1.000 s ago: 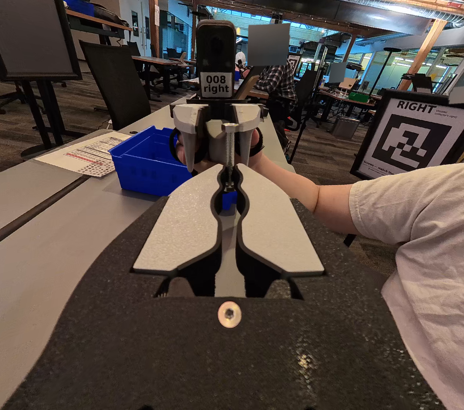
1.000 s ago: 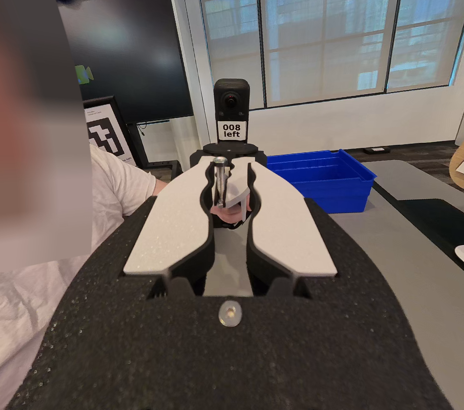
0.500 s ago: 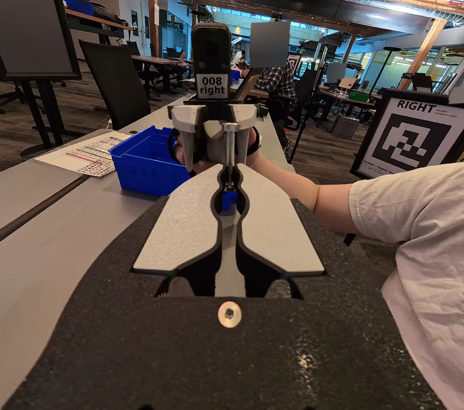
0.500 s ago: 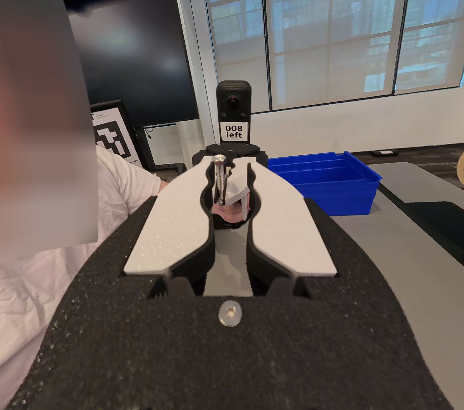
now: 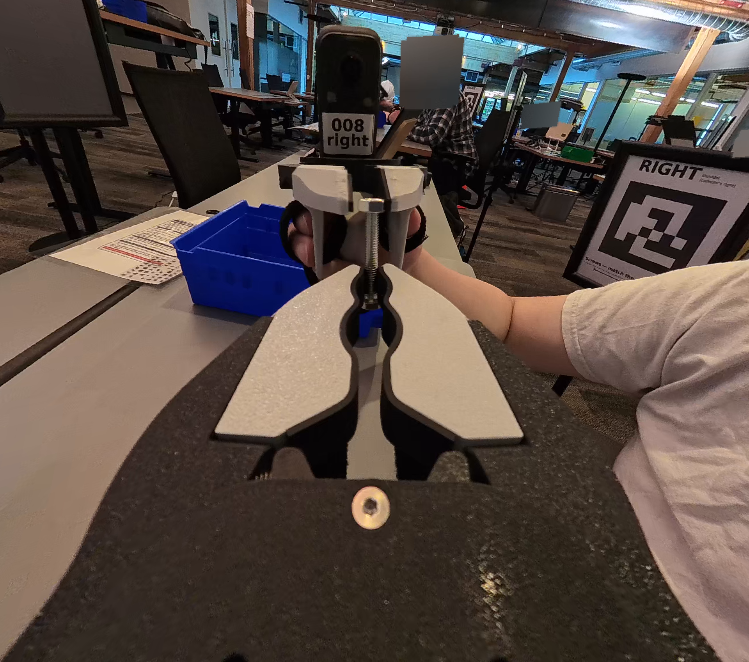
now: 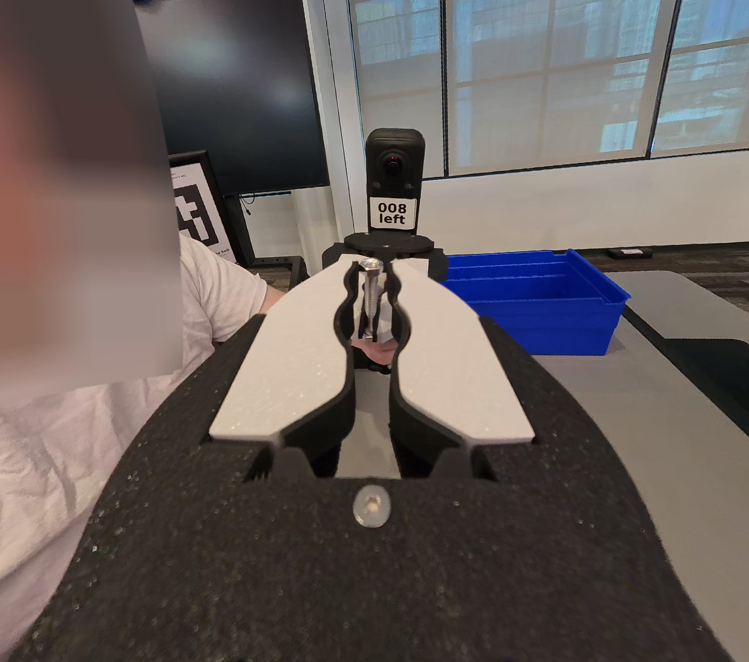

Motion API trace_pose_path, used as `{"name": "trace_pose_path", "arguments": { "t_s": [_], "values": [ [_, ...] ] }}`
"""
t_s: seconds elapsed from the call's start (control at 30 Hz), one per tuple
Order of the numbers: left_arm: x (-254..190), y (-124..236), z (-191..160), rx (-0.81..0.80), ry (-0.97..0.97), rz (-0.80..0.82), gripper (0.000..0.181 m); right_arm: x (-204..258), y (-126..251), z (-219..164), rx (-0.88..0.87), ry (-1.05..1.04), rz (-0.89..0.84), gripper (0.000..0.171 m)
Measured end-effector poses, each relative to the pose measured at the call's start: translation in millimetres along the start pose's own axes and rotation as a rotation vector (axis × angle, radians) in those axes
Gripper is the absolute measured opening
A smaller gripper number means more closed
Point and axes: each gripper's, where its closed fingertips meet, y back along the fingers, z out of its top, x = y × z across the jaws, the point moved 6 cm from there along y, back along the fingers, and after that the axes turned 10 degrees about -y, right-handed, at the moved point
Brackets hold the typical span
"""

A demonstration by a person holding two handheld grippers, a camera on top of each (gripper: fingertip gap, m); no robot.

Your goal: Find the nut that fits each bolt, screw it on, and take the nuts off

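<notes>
Presently catalogued, left to right.

Left wrist view:
- Printed sheet (image 5: pixel 133 249), laid flat on the grey table (image 5: pixel 101 359), far left.
- Blue bin (image 5: pixel 239 257), set on the table just right of the sheet; dividers are seen inside, contents cannot be told.
- Left gripper (image 5: pixel 371 277), centre foreground. Its jaws are drawn almost together and are clamped on the nut (image 5: pixel 369 298), which is seated in the narrow notch near the tips.
- Bolt (image 5: pixel 372 237), silver and threaded, shown upright. Its lower end is entered in the nut between the left jaws, and its hex head is uppermost.
- Right gripper (image 5: pixel 358 261), faced toward the camera and held in a hand (image 5: pixel 308 245). The bolt head is placed at its fingertips.
- Framed marker board (image 5: pixel 656 221), stood on the floor at far right, behind a white sleeve (image 5: pixel 668 338).

Right wrist view:
- A second framed marker board (image 6: pixel 194 213), partly hidden behind the person's white-sleeved shoulder, at left.
- Right gripper (image 6: pixel 371 269), centre. Its jaws are closed to a slim gap, and the bolt (image 6: pixel 369 298) is pinched by its head between the very tips, with the shank hung below the head in the gap.
- Left gripper, faced back from beyond, with its fingers (image 6: pixel 383 326) met at the bolt's lower end. The nut is not clearly made out here.
- Blue bin (image 6: pixel 527 302), on the table at right, well apart from both sets of jaws.
</notes>
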Motion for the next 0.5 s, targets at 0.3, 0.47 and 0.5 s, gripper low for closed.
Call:
{"name": "trace_pose_path", "arguments": {
  "t_s": [0.3,0.47,0.5],
  "values": [
    [-4.5,-2.1,-0.1,-0.005,0.033,-0.069,0.004,3.9,1.4,-1.8,0.010,-0.004,0.078,0.010],
    [-21.8,-7.5,-0.4,-0.028,0.147,-0.310,0.004,17.7,1.2,-8.4,0.006,-0.005,0.293,0.010],
    [-25.7,-8.8,-1.0,-0.031,0.169,-0.358,0.004,21.1,1.1,-10.2,0.008,-0.004,0.337,0.010]
  ]
}}
